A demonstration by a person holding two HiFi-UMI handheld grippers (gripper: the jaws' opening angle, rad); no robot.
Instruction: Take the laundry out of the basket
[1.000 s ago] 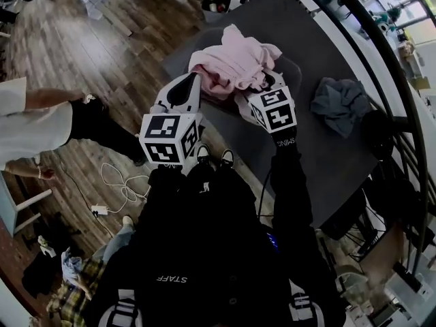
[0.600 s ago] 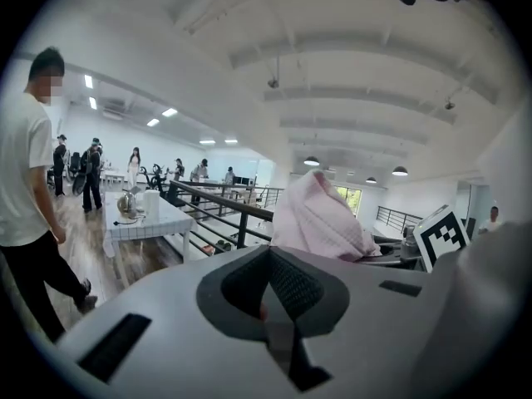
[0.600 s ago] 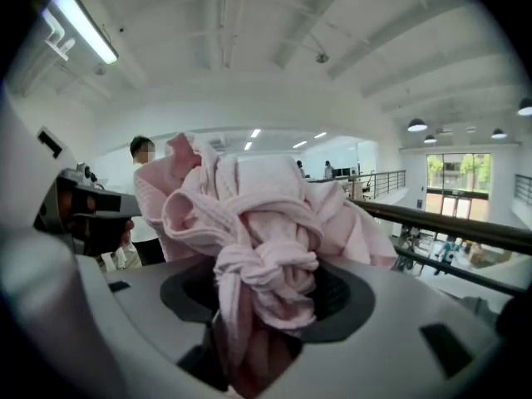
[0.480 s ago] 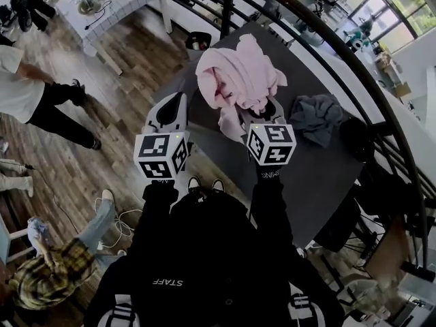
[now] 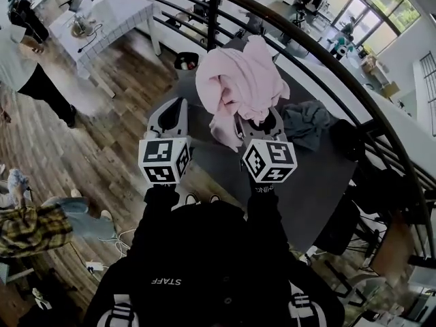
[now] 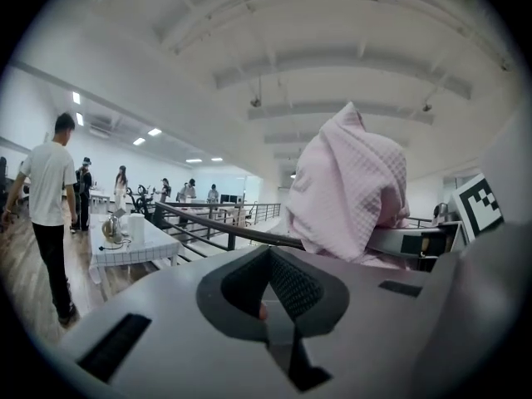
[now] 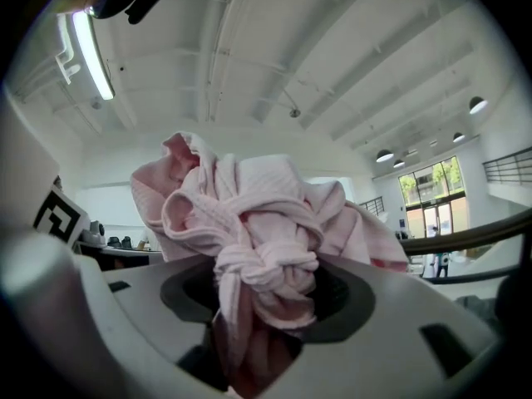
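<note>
A pink waffle-knit garment (image 5: 238,80) hangs bunched in the air above the dark grey table (image 5: 300,176). My right gripper (image 5: 257,118) is shut on its lower folds. In the right gripper view the knotted pink cloth (image 7: 258,223) fills the space between the jaws of the right gripper (image 7: 258,289). My left gripper (image 5: 176,107) is beside it on the left, shut and holding nothing. In the left gripper view the left gripper (image 6: 268,252) is at the bottom and the pink garment (image 6: 349,189) is up on the right. No basket shows in any view.
A crumpled grey garment (image 5: 306,125) lies on the table to the right. A curved black railing (image 5: 286,26) runs behind the table. A white table (image 5: 102,19), a black bin (image 5: 185,61) and people (image 5: 34,80) are on the wooden floor at left.
My right gripper has lifted the pink garment up off the table. Both grippers have risen and the head view has swung upward. People on the left have walked on.
</note>
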